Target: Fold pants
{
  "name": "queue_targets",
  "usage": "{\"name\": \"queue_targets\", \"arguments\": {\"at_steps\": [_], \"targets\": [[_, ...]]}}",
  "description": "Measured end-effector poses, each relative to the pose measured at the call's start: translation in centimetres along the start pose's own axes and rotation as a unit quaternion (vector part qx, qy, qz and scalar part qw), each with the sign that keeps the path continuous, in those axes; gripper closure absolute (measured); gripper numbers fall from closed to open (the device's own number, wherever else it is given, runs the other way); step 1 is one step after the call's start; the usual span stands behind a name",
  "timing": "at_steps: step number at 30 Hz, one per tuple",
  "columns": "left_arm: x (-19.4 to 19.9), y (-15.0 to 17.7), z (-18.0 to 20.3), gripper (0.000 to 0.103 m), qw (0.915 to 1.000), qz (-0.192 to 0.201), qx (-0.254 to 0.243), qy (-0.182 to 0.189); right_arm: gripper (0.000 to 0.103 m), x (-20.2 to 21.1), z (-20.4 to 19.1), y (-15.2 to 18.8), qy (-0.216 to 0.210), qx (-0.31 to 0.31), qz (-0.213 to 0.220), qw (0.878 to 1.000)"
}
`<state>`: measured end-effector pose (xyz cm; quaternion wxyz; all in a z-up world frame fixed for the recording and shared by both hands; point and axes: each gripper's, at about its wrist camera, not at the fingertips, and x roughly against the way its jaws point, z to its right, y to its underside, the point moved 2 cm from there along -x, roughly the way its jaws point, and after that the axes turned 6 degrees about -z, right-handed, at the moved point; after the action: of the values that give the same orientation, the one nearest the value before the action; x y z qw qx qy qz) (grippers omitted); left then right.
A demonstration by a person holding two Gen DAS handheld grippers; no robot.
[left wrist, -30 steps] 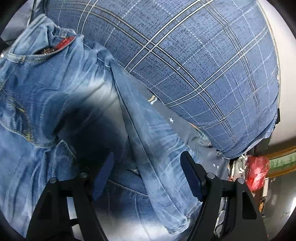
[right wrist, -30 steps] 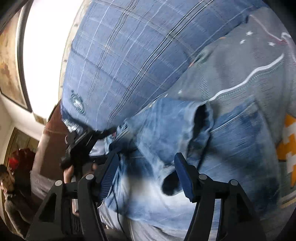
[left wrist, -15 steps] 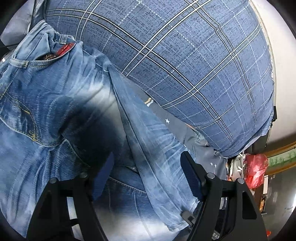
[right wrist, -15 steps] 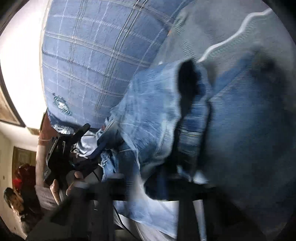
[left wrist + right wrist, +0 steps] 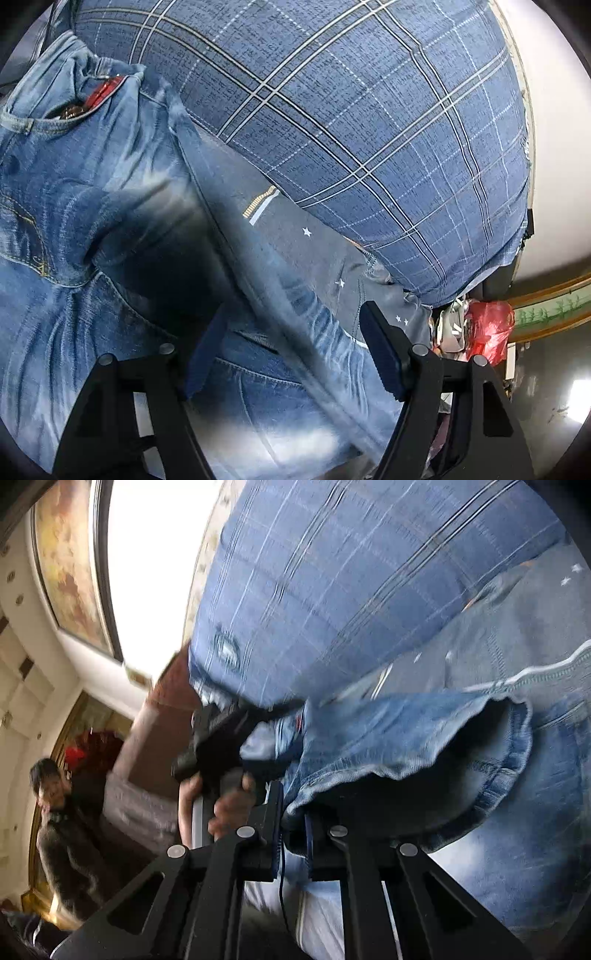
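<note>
Blue plaid bedding [image 5: 369, 110] covers the bed that carries the work, with a dark star-printed garment [image 5: 314, 236] lying on it under the jeans [image 5: 92, 184], and a red bag [image 5: 487, 325] sits off beyond the bed's far corner. Folding looks to be in its early part: the jeans lie spread and rumpled, waistband and pocket toward one side of the bed, one leg running in a long ridge toward the other, and no finished fold shows. The right hand-held gripper [image 5: 293, 834] is closing, its jaws nearly together with the hem of a leg opening [image 5: 424, 746] pinched between the pads and lifted clear of the bedding. The left hand-held gripper [image 5: 288, 354] stands wide open over the ridge of denim; the cloth runs between its fingers, but the pads do not press it. Carrying the leg across and smoothing both remain.
</note>
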<state>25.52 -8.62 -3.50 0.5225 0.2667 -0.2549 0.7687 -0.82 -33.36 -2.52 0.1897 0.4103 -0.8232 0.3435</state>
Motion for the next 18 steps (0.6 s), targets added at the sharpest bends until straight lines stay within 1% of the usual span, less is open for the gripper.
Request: {"name": "queue_targets", "arguments": {"at_steps": [3,4,5,6,7,8,9,10,11,13,14,16,17,18], "targets": [[-0.7,-0.2,-0.1,0.03,1.0,-0.007,0.005,-0.005,0.096,-0.1,-1.0,0.6,0.011,0.03,-0.022,0.999],[-1.0,-0.2,0.1,0.035,0.9999,-0.009,0.001,-0.006,0.096,-0.2,-1.3,0.9,0.01,0.037,-0.027,0.999],[-1.3,-0.2,0.2,0.047,0.9999,-0.009,-0.002,-0.013,0.096,-0.6,-1.6,1.4,0.011,0.042,-0.031,0.999],[-1.3,-0.3,0.2,0.055,0.9998,-0.008,-0.004,-0.02,0.096,-0.7,-1.7,1.5,0.014,0.047,-0.036,0.998],[-1.6,-0.4,0.1,0.07,0.9995,-0.006,-0.004,-0.031,0.096,-0.8,-1.9,1.8,0.019,0.054,-0.041,0.997],[-1.8,-0.6,-0.2,0.083,0.9993,-0.006,0.0,-0.037,0.097,-0.9,-1.9,2.0,0.023,0.058,-0.045,0.997],[-1.9,-0.7,-0.5,0.088,0.9991,-0.006,0.003,-0.042,0.097,-1.0,-1.7,2.0,0.025,0.056,-0.046,0.997],[-1.7,-0.7,-0.7,0.098,0.999,-0.003,0.003,-0.044,0.097,-1.1,-1.3,2.0,0.031,0.051,-0.046,0.997],[-1.2,-0.6,-0.7,0.099,0.9991,0.008,0.004,-0.041,0.097,-1.0,-0.8,2.0,0.035,0.044,-0.044,0.997],[0.7,0.2,0.0,0.099,0.999,0.042,0.003,-0.012,0.097,-0.3,0.5,1.2,0.057,0.022,-0.023,0.998],[1.5,0.5,0.3,0.099,0.9986,0.052,0.002,0.001,0.097,0.2,0.9,0.8,0.06,0.012,-0.009,0.998],[3.6,1.8,1.0,0.099,0.9963,0.077,0.004,0.036,0.097,1.9,1.0,0.2,0.046,0.006,0.029,0.999],[4.4,2.7,1.2,0.099,0.995,0.087,0.003,0.049,0.097,3.0,0.3,0.1,0.033,0.019,0.044,0.998],[5.1,3.5,1.3,0.099,0.9938,0.096,0.001,0.056,0.097,3.6,-0.4,0.3,0.025,0.035,0.048,0.998]]}}
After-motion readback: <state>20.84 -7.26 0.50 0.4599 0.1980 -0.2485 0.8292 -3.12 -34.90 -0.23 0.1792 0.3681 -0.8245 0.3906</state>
